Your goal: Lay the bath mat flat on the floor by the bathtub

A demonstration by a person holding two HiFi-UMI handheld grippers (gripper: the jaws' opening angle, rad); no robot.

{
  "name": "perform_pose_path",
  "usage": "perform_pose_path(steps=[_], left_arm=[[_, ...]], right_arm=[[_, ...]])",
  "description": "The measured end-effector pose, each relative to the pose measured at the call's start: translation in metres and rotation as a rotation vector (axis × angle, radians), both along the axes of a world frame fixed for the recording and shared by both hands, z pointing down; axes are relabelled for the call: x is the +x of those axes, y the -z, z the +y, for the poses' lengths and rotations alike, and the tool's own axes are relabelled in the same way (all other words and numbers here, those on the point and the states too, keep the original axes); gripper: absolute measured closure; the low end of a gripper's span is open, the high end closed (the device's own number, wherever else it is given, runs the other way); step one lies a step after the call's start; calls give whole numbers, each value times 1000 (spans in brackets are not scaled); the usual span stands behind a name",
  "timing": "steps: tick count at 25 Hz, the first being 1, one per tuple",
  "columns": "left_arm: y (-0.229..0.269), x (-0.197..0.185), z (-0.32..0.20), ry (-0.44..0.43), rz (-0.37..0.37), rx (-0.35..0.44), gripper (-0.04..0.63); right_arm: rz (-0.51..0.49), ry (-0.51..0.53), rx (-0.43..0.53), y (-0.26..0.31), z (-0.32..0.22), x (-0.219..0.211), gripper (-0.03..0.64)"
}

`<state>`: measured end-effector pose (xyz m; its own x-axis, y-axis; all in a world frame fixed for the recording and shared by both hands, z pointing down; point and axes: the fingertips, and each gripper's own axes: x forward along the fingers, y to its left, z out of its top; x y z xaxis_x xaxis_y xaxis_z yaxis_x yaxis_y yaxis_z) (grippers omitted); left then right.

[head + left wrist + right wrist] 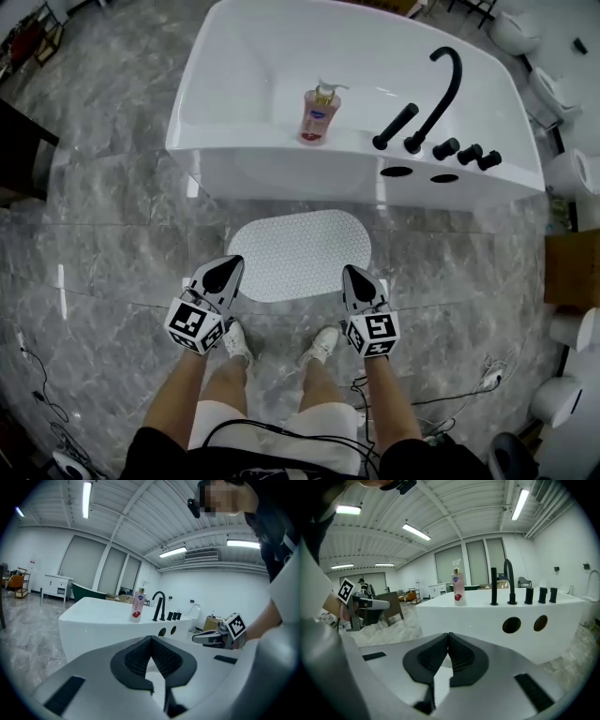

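On the grey marbled floor (103, 244), the big white bathtub (246, 142) takes up the far side. The white oval bath mat (298, 253) lies spread flat just in front of the tub's near wall, between the tub and the person's white shoes (237, 343). The left gripper (228, 268) hangs above the mat's near left edge and the right gripper (354, 276) above its near right edge. Each has its jaws pressed together at the tips, with nothing caught between them. On the tub's rim stand a black faucet (441, 89) and, to its left, a pink soap bottle (319, 114).
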<state>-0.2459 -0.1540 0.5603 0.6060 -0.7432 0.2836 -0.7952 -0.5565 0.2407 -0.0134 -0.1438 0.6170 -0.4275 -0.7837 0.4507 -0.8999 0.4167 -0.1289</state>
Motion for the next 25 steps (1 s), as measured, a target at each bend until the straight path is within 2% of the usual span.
perform_pose_path(steps=[4, 8, 10, 14, 21, 25], left_arm=[[41, 6, -1, -65, -13, 28, 583], [79, 19, 12, -173, -49, 57, 583], [105, 20, 14, -193, -50, 84, 583], [160, 9, 13, -144, -17, 128, 583], [240, 1, 17, -51, -4, 217, 583], [277, -6, 27, -12, 56, 225, 583]], right_arm=[[-25, 12, 44, 56, -8, -9, 592], [-44, 7, 69, 107, 2, -14, 592], [-43, 22, 84, 132, 8, -19, 592], [-64, 54, 110, 182, 19, -32, 592], [-84, 133, 149, 259, 38, -41, 592], [-110, 149, 171, 292, 48, -49, 592]])
